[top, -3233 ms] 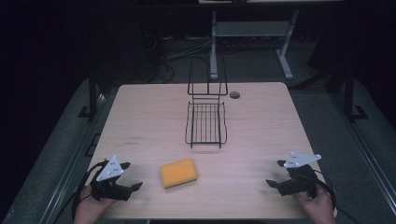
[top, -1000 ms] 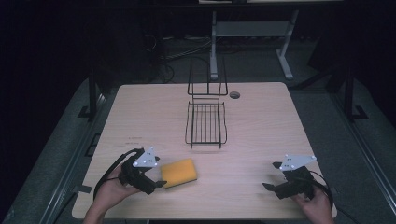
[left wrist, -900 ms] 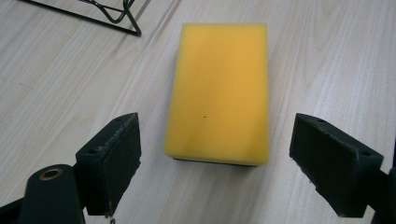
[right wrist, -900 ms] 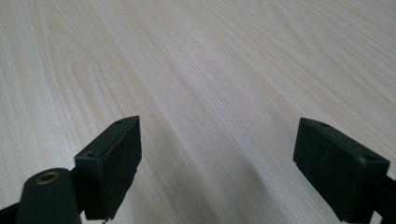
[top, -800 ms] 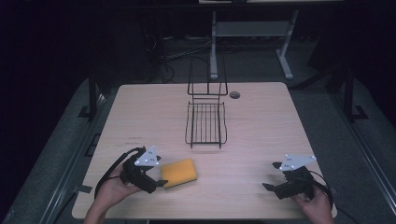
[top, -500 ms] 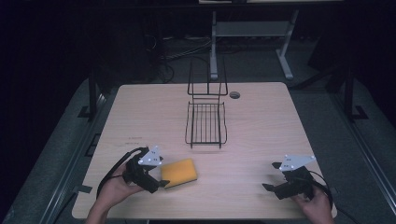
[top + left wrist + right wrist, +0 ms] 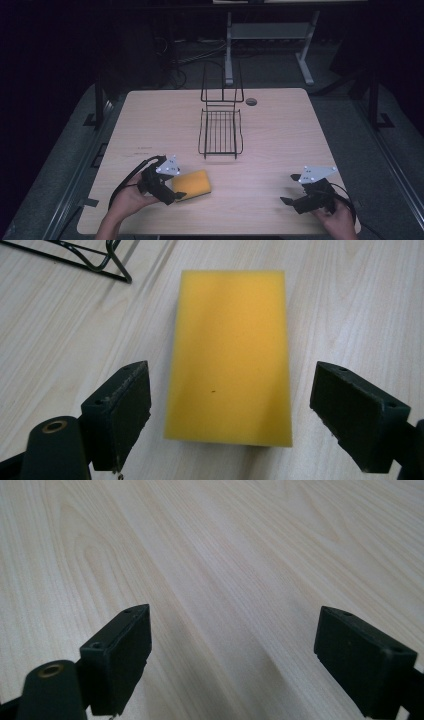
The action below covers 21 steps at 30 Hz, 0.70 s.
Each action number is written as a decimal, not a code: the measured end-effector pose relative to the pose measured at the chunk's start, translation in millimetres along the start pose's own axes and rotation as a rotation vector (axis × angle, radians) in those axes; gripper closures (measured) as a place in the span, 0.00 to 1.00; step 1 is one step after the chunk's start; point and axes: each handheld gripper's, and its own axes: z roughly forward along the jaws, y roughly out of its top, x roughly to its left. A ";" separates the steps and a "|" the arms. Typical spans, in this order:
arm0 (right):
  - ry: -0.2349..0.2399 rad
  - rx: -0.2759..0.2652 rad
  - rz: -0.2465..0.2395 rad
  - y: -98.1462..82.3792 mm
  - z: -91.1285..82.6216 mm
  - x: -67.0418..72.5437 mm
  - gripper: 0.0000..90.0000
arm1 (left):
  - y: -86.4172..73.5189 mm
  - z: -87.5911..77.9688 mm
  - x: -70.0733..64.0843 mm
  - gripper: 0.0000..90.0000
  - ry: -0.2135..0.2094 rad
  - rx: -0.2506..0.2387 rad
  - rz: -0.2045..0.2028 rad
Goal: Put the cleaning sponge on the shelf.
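My left gripper (image 7: 230, 405) sits low with jaws spread wide around the yellow sponge (image 7: 232, 352), gripping nothing, not touching it.

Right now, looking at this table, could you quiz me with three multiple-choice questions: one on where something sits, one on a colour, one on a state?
1. Where is the sponge relative to the left hand-held gripper?
A. Between its open jaws
B. Inside the wire rack
C. Beside the right hand-held gripper

2. What colour is the sponge?
A. Blue
B. Yellow
C. Green

3. What is the right hand-held gripper doing?
A. Clamped on the sponge
B. Open over bare table
C. Gripping the rack

Answers:
1. A: the left gripper view shows a black jaw on each side of the sponge, with gaps.
2. B: it is yellow in both the high view and the left gripper view.
3. B: its jaws stand wide apart with only the wooden table between them; the wire rack sits farther back.
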 end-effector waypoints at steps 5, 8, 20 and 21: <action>0.002 0.000 -0.009 0.3 0.0 0.1 0.17 | 3.0 3.1 0.4 0.18 -0.007 0.009 0.003; 0.007 0.000 -0.003 1.0 0.7 1.2 0.17 | 5.3 6.2 0.9 0.18 -0.014 0.013 0.003; 0.010 0.001 -0.012 1.3 0.3 1.1 0.17 | 9.6 17.7 3.4 0.18 -0.037 0.058 0.012; 0.011 0.001 -0.012 1.4 0.3 1.2 0.17 | 9.9 18.1 3.6 0.18 -0.041 0.065 0.011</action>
